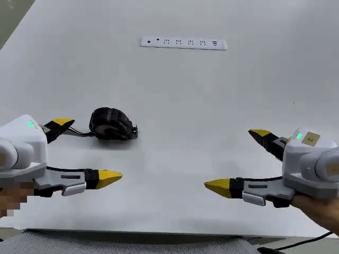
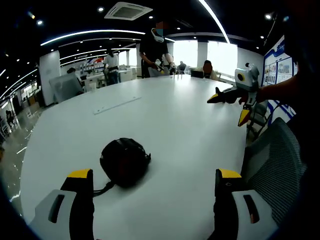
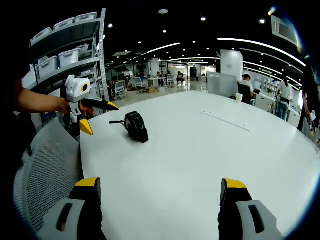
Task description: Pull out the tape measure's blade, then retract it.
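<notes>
Tape measure [image 1: 112, 124] lies near the left gripper [image 1: 88, 148], fingers [image 1: 108, 176] wide; right gripper [image 1: 235, 159], also wide, well apart.

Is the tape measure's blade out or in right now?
In. The tape measure lies on the table with no blade extended; only its strap trails out.

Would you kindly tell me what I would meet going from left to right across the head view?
left gripper → tape measure → power strip → right gripper
</notes>
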Tool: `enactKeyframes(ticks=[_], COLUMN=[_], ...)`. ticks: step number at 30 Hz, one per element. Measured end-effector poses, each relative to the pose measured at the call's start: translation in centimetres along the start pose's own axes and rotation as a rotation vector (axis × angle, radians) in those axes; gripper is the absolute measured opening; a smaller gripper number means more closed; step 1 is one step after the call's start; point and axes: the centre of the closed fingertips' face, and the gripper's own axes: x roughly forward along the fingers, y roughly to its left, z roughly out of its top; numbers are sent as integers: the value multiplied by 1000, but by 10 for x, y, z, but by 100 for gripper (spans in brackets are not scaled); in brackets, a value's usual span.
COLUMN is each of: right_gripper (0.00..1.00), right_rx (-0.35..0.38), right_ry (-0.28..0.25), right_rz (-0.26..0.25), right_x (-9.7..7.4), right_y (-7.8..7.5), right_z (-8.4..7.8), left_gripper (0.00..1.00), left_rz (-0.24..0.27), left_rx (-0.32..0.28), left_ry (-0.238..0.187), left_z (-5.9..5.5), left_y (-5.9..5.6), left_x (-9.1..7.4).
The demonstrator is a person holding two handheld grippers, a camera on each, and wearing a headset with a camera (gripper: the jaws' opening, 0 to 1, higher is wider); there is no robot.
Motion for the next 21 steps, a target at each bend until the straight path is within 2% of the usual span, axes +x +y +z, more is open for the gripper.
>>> enactKeyframes(ticks=[13,21], right_gripper=[99,99], right_rx=[-45,-76], right_ry=[24,39], right_rz=[57,83], right_x=[13,23], right_y=[1,-5], right_z=[2,3], left_gripper=[99,99], left_rz=[-34,-55], left_rx=[24,51], left_ry=[24,49], left_z=[0,0], left_y=[6,12], left_x=[8,15])
